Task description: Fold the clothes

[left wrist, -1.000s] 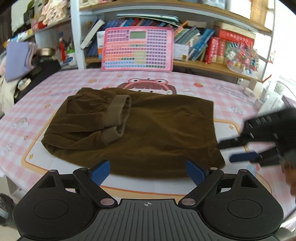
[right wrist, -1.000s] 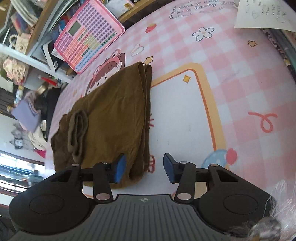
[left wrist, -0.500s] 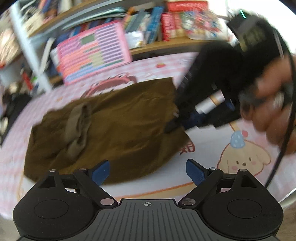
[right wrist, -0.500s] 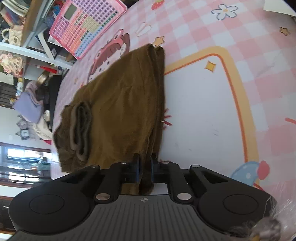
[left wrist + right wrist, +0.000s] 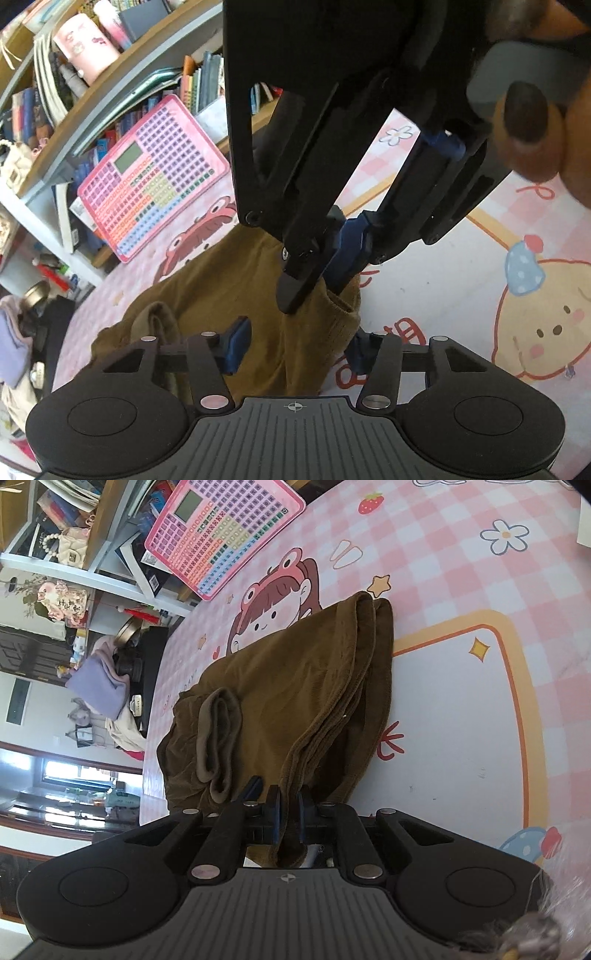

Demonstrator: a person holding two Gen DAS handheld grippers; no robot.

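My right claw (image 5: 288, 818) is pinching the near corner of the one brown garment (image 5: 280, 686), its two blue pads pressed together on a bunched fold of the cloth, and only the right wrist view shows the whole spread of it: the garment lies folded on the table (image 5: 461, 716), stacked edges along its right side, and one lighter ribbed cuff (image 5: 218, 738) lies doubled on top near its left end. The left wrist view gives what that one hides, my right claw (image 5: 332, 275) seen from outside, coming down from above onto the same corner, with my hand (image 5: 535, 122) wrapped around its handle at the upper right. My left claw (image 5: 295, 345) is spread wide and holds nothing, its two blue pads to either side of the brown garment (image 5: 236, 284), just over the near edge beneath the right claw. Both views catch the one pink keyboard toy (image 5: 225, 535) leaning against the bookshelf (image 5: 110, 88) beyond the table, but only the left one shows the chick drawing (image 5: 543, 321) printed on the table cover at the right
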